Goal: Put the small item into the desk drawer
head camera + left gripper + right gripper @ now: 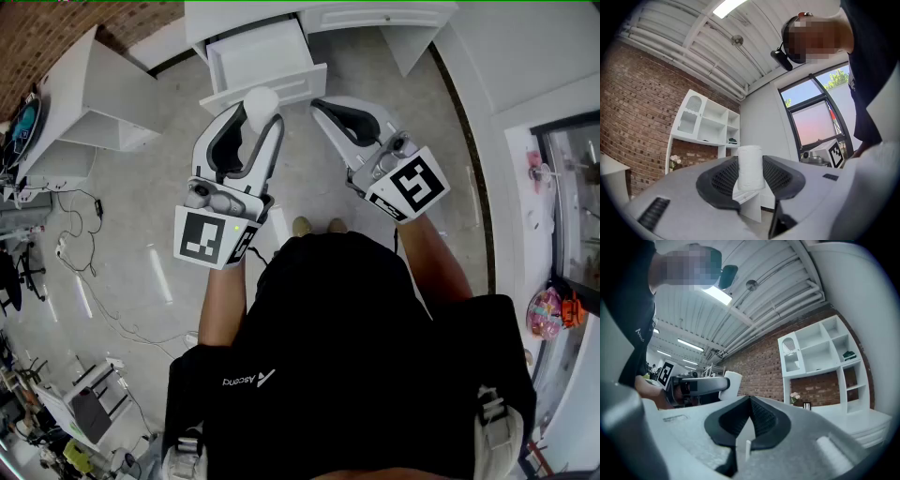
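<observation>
Two grippers hung at the open desk drawer [258, 52]: your left gripper [263, 114] pinched the small white item [261, 100] above its front panel (your right gripper [322, 107] was pressed together, empty). You seemed mid-delivery; the next move called for reaching over the cavity, then spreading those jaws.

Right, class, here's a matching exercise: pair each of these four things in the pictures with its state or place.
Things:
1. left gripper
2. right gripper
3. desk drawer
4. shelf unit

States or places:
A. pulled open
B. against the brick wall
C. jaws together, nothing between them
D. clamped on the white roll

Pairs: 1-D, 2-C, 3-A, 4-B
</observation>
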A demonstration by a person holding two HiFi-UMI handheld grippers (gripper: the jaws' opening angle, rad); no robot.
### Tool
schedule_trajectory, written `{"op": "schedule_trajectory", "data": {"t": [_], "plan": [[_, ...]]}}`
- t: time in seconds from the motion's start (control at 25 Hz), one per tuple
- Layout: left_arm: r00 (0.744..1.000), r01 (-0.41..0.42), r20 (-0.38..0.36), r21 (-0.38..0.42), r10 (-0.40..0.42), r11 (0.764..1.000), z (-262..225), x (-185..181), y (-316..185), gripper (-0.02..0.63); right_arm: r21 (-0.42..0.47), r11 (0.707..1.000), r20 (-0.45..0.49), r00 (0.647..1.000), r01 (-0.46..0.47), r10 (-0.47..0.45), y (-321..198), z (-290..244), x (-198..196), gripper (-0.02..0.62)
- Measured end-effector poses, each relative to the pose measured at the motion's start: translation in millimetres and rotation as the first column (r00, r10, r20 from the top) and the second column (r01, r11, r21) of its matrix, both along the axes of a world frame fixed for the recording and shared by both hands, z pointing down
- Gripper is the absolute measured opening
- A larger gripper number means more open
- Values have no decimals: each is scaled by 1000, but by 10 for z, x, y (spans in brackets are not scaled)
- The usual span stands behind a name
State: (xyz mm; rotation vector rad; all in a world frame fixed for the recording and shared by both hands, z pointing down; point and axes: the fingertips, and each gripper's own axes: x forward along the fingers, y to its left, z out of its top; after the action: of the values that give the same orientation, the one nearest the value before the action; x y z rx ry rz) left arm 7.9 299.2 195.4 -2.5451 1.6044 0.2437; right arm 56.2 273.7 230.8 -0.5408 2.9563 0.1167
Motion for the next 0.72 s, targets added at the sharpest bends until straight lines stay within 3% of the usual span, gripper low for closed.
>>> {"op": "schedule_trajectory", "data": {"t": [0.4,0.72], "plan": [[1000,-6,-12,-4,6,1000,59,-162,-135,160,-14,999,-1,1000,-30,30,-172,29,-87,0],[999,-18,-30,6,19,1000,79,-573,-210,160,-8,997,-16,997,-79,79,-301,34,-365,0]]}}
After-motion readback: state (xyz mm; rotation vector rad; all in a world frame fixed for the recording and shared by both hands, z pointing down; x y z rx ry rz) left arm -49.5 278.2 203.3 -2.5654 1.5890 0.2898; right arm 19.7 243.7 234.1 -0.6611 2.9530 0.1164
